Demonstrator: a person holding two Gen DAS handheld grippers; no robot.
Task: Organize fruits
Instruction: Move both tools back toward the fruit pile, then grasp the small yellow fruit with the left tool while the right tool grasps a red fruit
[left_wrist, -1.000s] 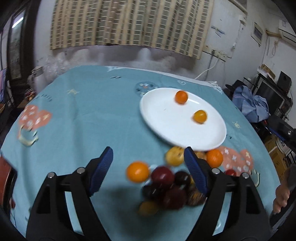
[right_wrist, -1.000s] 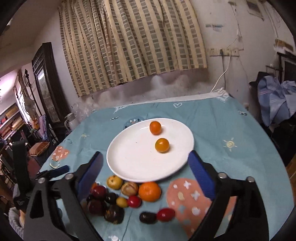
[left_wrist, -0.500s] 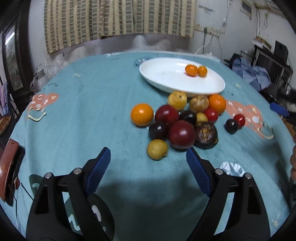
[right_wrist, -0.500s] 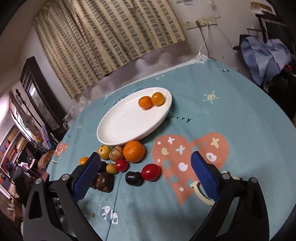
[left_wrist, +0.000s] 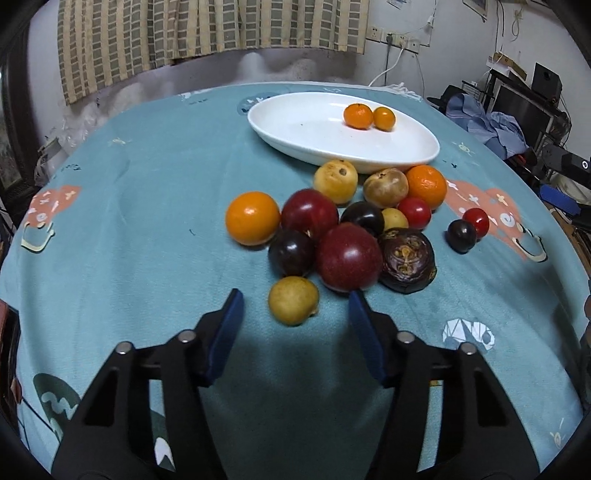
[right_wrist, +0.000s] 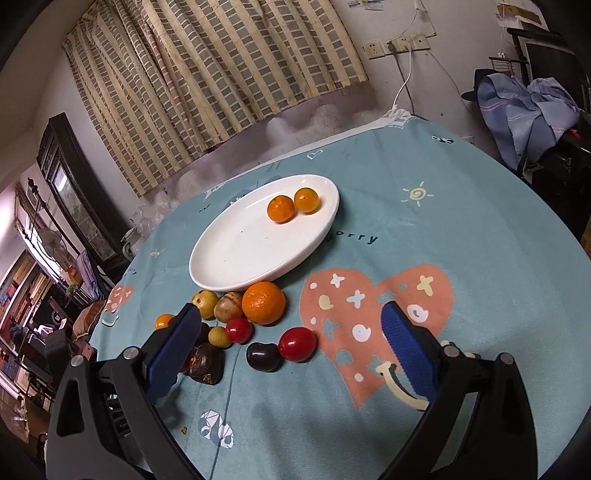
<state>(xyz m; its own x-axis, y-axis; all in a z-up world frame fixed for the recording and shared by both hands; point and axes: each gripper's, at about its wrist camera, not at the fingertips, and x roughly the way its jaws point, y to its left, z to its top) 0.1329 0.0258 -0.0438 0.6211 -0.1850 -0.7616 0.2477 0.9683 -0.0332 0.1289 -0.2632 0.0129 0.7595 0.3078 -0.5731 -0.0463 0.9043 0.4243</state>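
In the right wrist view, the left jaw covers part of the dark fruits (right_wrist: 202, 360) behind it. Both gripper bodies are cut off by the lower edge. The counter (left_wrist: 129, 229) runs past the frame beneath the jaws.

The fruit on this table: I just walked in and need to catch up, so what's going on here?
A person is sorting fruit with a gripper in each hand. Two small oranges already lie on the white plate; the rest sit in a loose pile on the blue tablecloth in front of it. The left gripper is open, lined up on a small yellow fruit at the pile's near edge. The right gripper is open too, near a red fruit and a dark one. Neither holds anything.
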